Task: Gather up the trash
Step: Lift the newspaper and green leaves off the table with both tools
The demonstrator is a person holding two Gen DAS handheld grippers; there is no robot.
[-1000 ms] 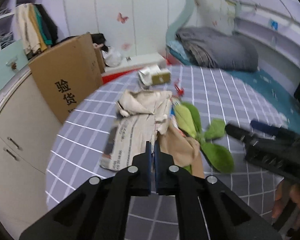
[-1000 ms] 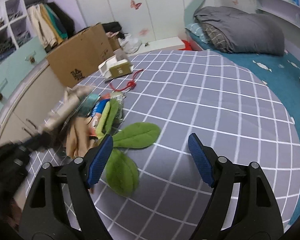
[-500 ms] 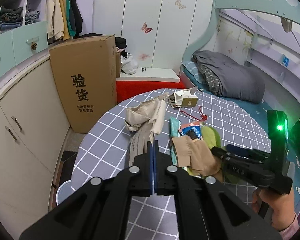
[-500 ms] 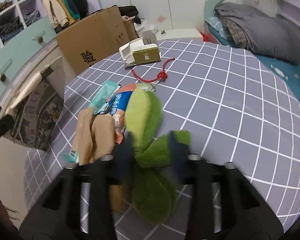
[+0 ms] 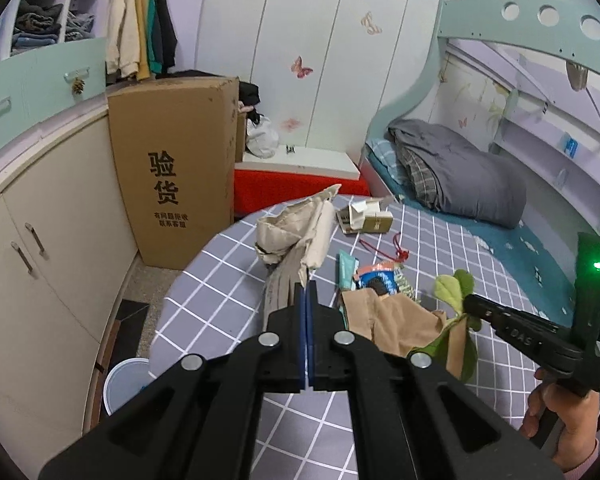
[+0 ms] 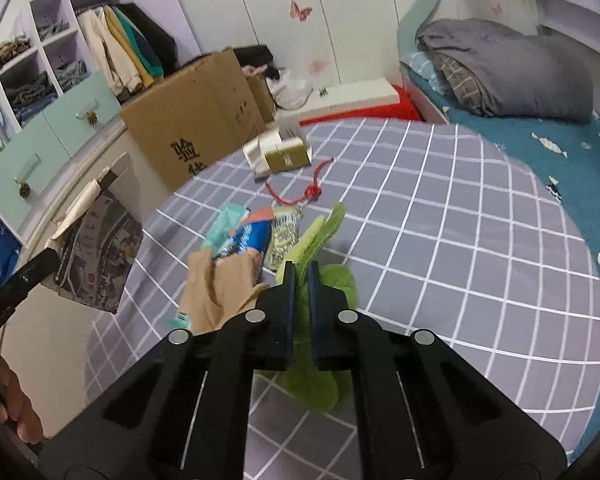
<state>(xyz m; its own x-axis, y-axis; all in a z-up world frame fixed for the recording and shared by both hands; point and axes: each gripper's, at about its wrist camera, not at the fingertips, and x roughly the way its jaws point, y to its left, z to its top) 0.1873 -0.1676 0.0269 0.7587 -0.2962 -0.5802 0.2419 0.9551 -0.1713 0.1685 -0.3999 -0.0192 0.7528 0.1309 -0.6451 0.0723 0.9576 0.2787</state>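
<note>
**Both claws loaded, trash off the cloth**

We've got the left gripper pressed together on a crumpled grey-and-beige printed newspaper sheet; seen from the right cam the paper hangs clear of the table, off its left edge. Right gripper is clamped on the green leaf-shaped fabric piece; from the left cam the leaves stick out past its tip, lifted above the table.

Rest of the trash sits on the round table w/ grey white-grid cloth: tan crumpled paper bag just beside the leaf, blue snack wrapper and teal wrapper touching each other behind it, red knotted cord farther back, small gold-and-white carton near the far edge.

Off-table: big brown cardboard box w/ black print on the floor by the cabinets, pale blue round bin below the table's left edge. Person's hand grips the right tool.
</note>
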